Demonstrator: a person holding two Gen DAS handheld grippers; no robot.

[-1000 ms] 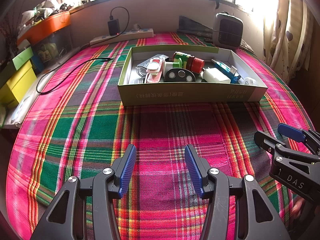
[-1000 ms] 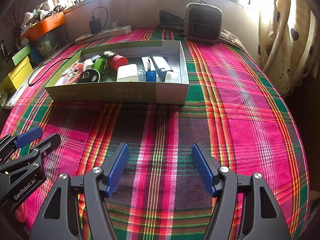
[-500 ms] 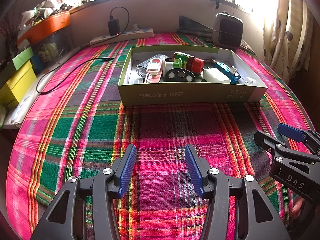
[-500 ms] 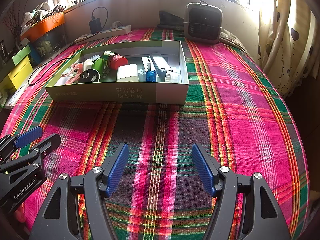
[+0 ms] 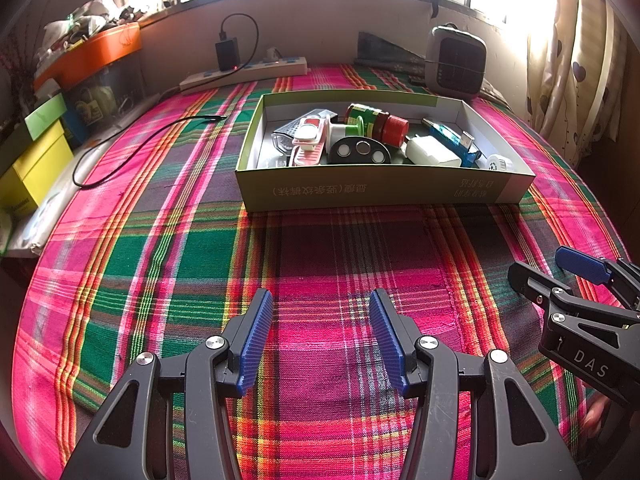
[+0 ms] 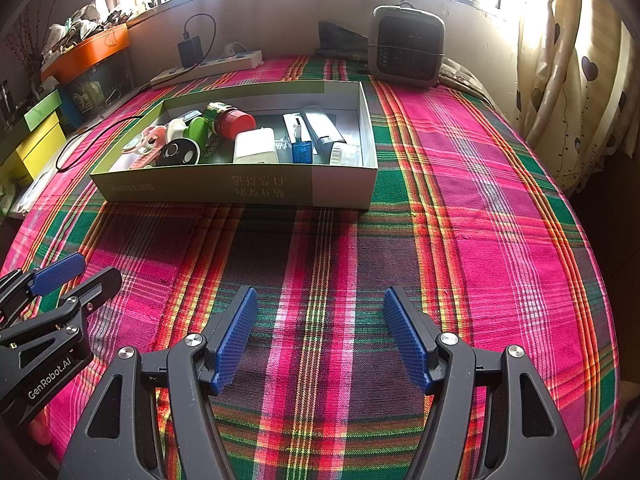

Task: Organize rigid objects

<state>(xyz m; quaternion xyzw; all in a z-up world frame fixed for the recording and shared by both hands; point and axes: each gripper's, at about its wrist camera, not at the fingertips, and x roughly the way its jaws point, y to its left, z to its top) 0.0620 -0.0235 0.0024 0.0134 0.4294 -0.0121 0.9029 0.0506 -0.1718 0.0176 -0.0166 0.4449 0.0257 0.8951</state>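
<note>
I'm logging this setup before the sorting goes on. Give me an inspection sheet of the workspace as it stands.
Surface: pink and green plaid cloth, bare in front of the box.
Job's things: shallow green cardboard box holding a red-capped jar, white charger block, blue USB stick, black oval case, pink clip.
Clutter: grey fan heater behind the box.
Grippers: left gripper and right gripper open, empty.
Cables: loose black cable; white power strip.
Surroundings: window, patterned curtain, yellow box.
</note>
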